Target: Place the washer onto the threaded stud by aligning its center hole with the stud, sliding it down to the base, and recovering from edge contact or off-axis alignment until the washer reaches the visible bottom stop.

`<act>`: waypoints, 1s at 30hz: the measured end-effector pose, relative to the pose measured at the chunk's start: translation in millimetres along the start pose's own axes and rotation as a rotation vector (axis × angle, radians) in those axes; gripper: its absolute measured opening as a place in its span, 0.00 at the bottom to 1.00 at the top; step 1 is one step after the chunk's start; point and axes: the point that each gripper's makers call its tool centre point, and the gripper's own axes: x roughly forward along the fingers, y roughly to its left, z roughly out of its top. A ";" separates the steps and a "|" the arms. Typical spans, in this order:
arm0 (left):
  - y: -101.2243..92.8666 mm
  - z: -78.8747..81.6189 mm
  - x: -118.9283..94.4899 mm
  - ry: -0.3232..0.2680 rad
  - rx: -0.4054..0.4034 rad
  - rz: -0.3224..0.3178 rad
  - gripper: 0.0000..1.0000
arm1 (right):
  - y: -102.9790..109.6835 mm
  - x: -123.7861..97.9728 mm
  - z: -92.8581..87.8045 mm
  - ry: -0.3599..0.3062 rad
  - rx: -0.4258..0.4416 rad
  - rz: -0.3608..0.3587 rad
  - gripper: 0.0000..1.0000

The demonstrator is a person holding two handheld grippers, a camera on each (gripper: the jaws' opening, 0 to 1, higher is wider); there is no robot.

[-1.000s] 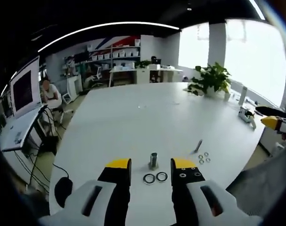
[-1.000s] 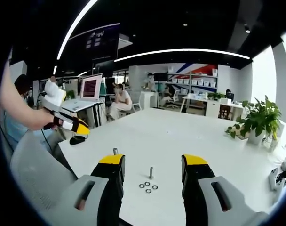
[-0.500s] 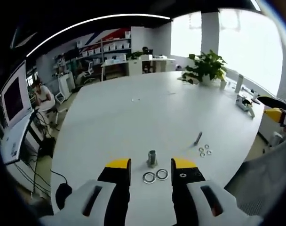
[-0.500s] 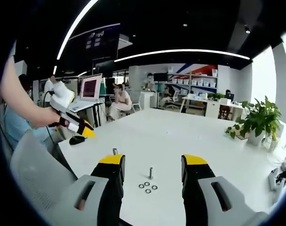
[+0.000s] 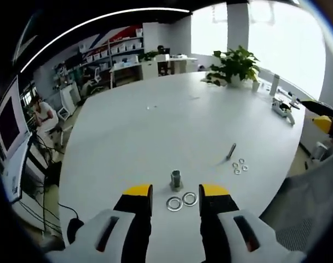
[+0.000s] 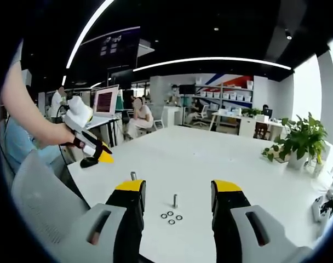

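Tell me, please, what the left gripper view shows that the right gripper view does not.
Left gripper view: two large washers lying by its tongs. Right gripper view: the left gripper in a hand, and a laptop. Shared: the white table, thin stud, small washers, short stud, plant.
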 end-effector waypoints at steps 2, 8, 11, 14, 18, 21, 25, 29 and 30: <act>-0.2 -0.5 0.8 0.008 0.008 -0.002 0.32 | 0.1 -0.3 0.2 0.000 -0.001 -0.001 0.50; 0.3 -3.3 4.0 0.045 0.041 -0.017 0.32 | 1.1 -0.1 -0.5 0.006 -0.002 0.002 0.50; -1.0 -7.7 8.4 0.074 0.069 -0.029 0.32 | 2.1 0.4 -0.4 0.007 -0.005 0.006 0.50; -1.7 -9.1 12.2 0.086 0.094 -0.036 0.32 | 2.4 0.3 -1.2 0.010 -0.011 0.006 0.50; -3.5 -15.2 17.8 0.131 0.160 -0.055 0.32 | 1.5 0.1 -1.2 0.010 -0.007 0.004 0.50; -5.7 -18.1 21.4 0.156 0.192 -0.066 0.32 | 1.4 0.1 -0.8 0.007 -0.009 0.004 0.50; -7.8 -21.4 24.7 0.187 0.223 -0.084 0.32 | 0.3 -0.5 -0.7 0.004 -0.006 -0.001 0.50; -9.2 -25.3 27.4 0.215 0.247 -0.095 0.32 | -0.1 -0.6 -0.7 0.005 -0.005 -0.002 0.50; -8.9 -26.4 28.3 0.219 0.250 -0.095 0.32 | 0.0 -0.8 -0.3 0.003 -0.006 -0.002 0.50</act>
